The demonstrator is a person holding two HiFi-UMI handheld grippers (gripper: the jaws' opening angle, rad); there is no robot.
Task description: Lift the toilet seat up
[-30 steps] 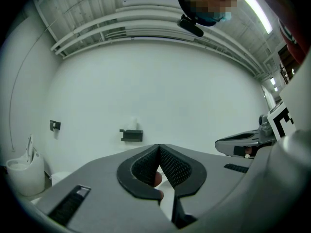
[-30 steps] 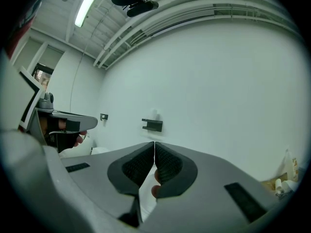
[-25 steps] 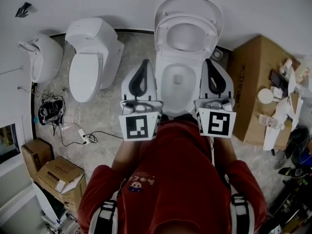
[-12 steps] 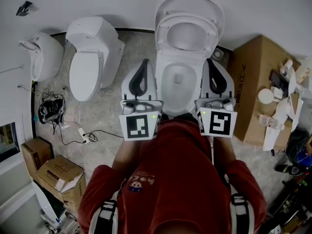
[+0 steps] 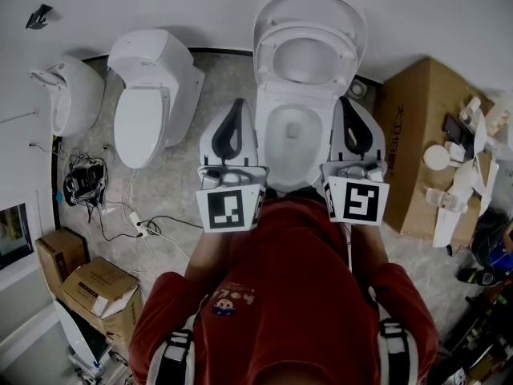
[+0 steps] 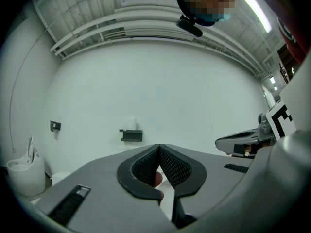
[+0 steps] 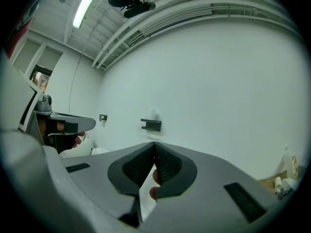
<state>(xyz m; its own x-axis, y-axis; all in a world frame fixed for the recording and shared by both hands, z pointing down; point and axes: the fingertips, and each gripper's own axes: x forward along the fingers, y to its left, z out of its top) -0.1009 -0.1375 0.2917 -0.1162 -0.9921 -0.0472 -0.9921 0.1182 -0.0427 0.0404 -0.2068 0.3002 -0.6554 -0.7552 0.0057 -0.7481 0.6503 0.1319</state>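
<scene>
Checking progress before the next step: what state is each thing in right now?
toilet seat: raised, leaning back against the lid.
lid: raised.
second toilet: lid down.
left gripper: shut, empty.
right gripper: shut, empty.

The head view looks steeply down past the person's chest point(image 5: 280, 295) onto the toilet point(image 5: 292, 127). Both gripper views face level toward the far wall point(image 6: 160, 91), sharing its black bracket point(image 6: 131, 135).

White wall point(image 5: 160, 6), speckled floor point(image 5: 168, 191), cardboard boxes point(image 5: 96, 287)
</scene>
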